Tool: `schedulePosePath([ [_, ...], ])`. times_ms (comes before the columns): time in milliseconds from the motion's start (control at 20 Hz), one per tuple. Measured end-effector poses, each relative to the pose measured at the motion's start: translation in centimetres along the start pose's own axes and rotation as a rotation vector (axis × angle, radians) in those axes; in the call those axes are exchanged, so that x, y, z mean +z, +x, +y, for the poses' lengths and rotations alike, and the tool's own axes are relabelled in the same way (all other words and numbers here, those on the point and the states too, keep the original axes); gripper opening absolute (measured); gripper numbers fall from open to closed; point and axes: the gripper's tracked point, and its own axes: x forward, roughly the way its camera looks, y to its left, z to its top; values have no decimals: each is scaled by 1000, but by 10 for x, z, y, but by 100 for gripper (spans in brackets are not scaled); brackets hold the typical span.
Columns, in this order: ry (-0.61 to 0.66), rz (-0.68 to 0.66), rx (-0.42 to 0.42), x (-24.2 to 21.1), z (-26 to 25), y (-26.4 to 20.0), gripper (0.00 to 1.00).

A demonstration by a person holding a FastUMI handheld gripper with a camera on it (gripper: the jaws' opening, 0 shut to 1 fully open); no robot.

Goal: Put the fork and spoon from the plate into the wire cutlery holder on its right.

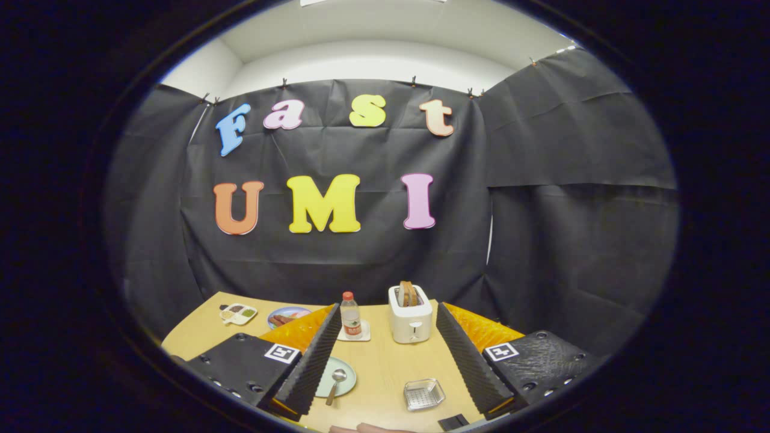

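Tool [385,385] fingers stand wide apart and clamp nothing; bare bench [385,361] shows in the gap between them.

Task items:
- Plate [338,377] — round, pale green, shallow. It lies on the bench just inside the left finger, at about 10 o'clock from the midpoint of the gap; the finger covers its left portion.
- Spoon [335,385] — metal, with its bowl resting on the plate near the centre and its handle running down toward 7 o'clock, past the plate's near rim.
- Fork — cannot be made out; the left finger hides part of the plate.
- Wire cutlery holder [424,394] — low, square, silvery mesh with a raised rim. It sits on the bench at about 3 o'clock from the plate, apart from it, between the fingers and nearer the right one. Nothing can be seen inside it.

Beyond the fingers, at 12 o'clock:
- Bottle [350,316] — clear, red cap, upright on a small white mat.
- Toaster [410,319] — white, with brown slices standing in its slots, just right of the bottle.

Far left of the bench, at about 10 o'clock: a divided tray [239,313] and a patterned dish [287,316] beside it.
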Motion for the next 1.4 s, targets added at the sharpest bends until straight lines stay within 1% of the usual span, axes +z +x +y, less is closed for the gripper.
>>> schedulePosePath([
  [150, -24, 33, 27, -19, 13, 17, 96],
  [250, -46, 61, 48, -39, 23, 31, 96],
  [350, -66, 109, 67, -68, 33, 48, 96],
  [500, -74, 228, 77, -127, 49, 71, 96],
  [700, -71, 412, 93, -210, 75, 90, 97],
  [850, -92, 528, 108, -266, 95, 94, 96],
  [950, -102, 590, 125, -293, 106, 92, 94],
  [1100, -115, 655, 127, -331, 113, 90, 80],
  [1200, -109, 679, 120, -345, 116, 94, 73],
  [1250, -100, 689, 113, -349, 117, 99, 72],
  [1300, -88, 693, 107, -351, 118, 103, 66],
  [1400, -80, 682, 95, -349, 121, 116, 58],
])
